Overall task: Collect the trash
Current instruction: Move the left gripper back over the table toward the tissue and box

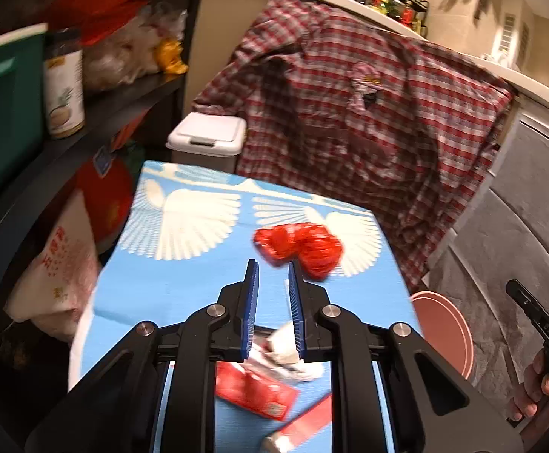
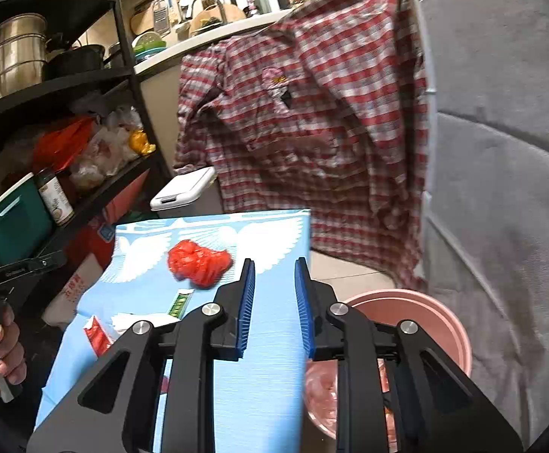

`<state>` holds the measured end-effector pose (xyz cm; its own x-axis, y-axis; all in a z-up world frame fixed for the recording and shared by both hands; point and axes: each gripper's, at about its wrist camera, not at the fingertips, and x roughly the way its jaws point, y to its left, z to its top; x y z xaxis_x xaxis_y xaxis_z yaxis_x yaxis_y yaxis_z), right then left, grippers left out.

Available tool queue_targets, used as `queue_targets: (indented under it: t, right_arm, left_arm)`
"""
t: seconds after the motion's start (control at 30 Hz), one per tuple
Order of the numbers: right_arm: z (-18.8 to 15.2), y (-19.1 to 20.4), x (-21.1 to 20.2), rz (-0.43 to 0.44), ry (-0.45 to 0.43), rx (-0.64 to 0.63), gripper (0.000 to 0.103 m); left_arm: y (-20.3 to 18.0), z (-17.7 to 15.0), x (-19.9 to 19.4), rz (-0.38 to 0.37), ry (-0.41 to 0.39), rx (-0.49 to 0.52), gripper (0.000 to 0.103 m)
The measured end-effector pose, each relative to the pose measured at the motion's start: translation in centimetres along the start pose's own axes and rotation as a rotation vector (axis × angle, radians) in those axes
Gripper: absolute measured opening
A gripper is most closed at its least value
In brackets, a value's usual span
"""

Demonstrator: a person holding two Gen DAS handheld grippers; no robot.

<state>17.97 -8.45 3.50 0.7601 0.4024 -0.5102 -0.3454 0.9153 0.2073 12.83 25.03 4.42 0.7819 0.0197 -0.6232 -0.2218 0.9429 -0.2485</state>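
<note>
Now the left tool point(image 1: 273, 262), jaws narrowly apart and gripping nothing, is hovering just short of the crumpled red wrapper point(image 1: 299, 249) lying ahead-right on the blue tabletop point(image 1: 183, 279); right tool point(image 2: 274, 264), likewise empty, farther off.

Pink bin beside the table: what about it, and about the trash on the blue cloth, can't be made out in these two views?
- Pink bin: right wrist view, contents blurred and mostly behind the right gripper; left wrist view shows only a sliver of rim.
- Red packets: left wrist view, blurred, print unreadable, partly under the left gripper.
- Crumpled red wrapper: motion-blurred, kind unclear.
- Green-striped packet: too small to read.
</note>
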Motion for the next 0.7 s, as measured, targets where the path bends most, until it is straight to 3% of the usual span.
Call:
queue_targets:
  t: [0.27, 0.63, 0.7]
  right_arm:
    - [-1.0, 3.4, 3.1, 0.108, 0.051, -0.021, 0.019]
    - [-4.0, 10.5, 8.2, 0.265, 0.176, -0.176, 0.020]
    - [-4.5, 11.8, 9.0, 0.290, 0.203, -0.216, 0.028]
  left_arm:
    - [4.1, -0.4, 0.8, 0.039, 0.042, -0.015, 0.016]
    - [8.8, -1.4, 1.0, 0.072, 0.121, -0.083, 0.016]
    - [9.3, -1.3, 0.9, 0.075, 0.119, -0.090, 0.016]
